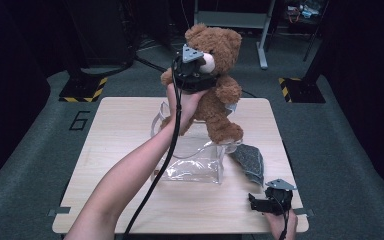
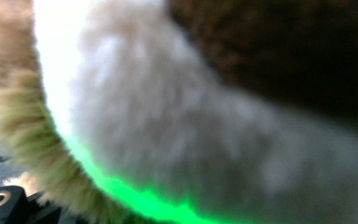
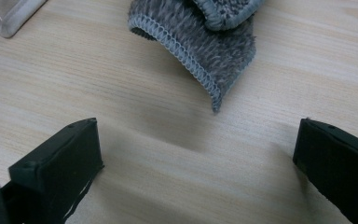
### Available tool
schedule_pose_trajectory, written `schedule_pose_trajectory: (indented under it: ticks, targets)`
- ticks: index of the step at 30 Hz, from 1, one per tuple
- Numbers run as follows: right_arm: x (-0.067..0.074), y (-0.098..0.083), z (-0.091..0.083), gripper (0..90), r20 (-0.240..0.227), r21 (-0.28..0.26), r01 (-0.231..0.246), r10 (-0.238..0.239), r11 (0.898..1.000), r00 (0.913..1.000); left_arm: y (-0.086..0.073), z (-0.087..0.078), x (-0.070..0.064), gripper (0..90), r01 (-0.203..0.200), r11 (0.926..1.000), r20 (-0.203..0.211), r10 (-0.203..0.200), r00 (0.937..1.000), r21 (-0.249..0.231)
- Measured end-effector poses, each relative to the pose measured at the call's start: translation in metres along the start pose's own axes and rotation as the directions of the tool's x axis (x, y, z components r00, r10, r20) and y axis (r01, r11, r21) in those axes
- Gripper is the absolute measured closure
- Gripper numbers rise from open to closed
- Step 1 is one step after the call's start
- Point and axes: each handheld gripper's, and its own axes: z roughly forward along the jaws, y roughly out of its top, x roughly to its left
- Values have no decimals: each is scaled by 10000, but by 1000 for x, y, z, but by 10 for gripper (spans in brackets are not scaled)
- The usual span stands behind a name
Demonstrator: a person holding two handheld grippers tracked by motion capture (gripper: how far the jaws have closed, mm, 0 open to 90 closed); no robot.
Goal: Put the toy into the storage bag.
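A brown teddy bear (image 1: 220, 85) hangs upright above the table, its lower foot at the rim of a clear plastic bag (image 1: 195, 162). My left gripper (image 1: 198, 75) is shut on the bear at the chest, just below its pale muzzle. In the left gripper view the bear's pale and tan fur (image 2: 168, 116) sits right against the lens, with a green glow along its edge. My right gripper (image 1: 256, 202) rests low at the table's near right corner. Its jaws stand open (image 3: 198, 154) over bare wood, with a folded grey cloth (image 3: 205, 42) just beyond them.
The wooden table (image 1: 120, 130) carries the clear bag at its middle and the grey cloth (image 1: 249, 161) to the bag's right. A corner of the bag (image 3: 9, 14) shows at the top left of the right gripper view. Dark floor and stand bases surround the table.
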Motion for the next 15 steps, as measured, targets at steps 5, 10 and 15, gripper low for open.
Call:
schedule_pose_trajectory:
  ticks: [5,10,15]
  targets:
    - [0,0,0,1,-19,-24,-20,20,10000,10000,-10,-7,12,430,155,9999,-199,-156,9997,-50]
    - [0,0,0,1,-2,-29,-41,41,10000,10000,-22,-13,20,424,251,9997,-328,-253,9991,-60]
    - [0,0,0,1,-43,20,-28,29,10000,10000,-33,-21,27,414,305,9995,-337,-308,9990,-83]
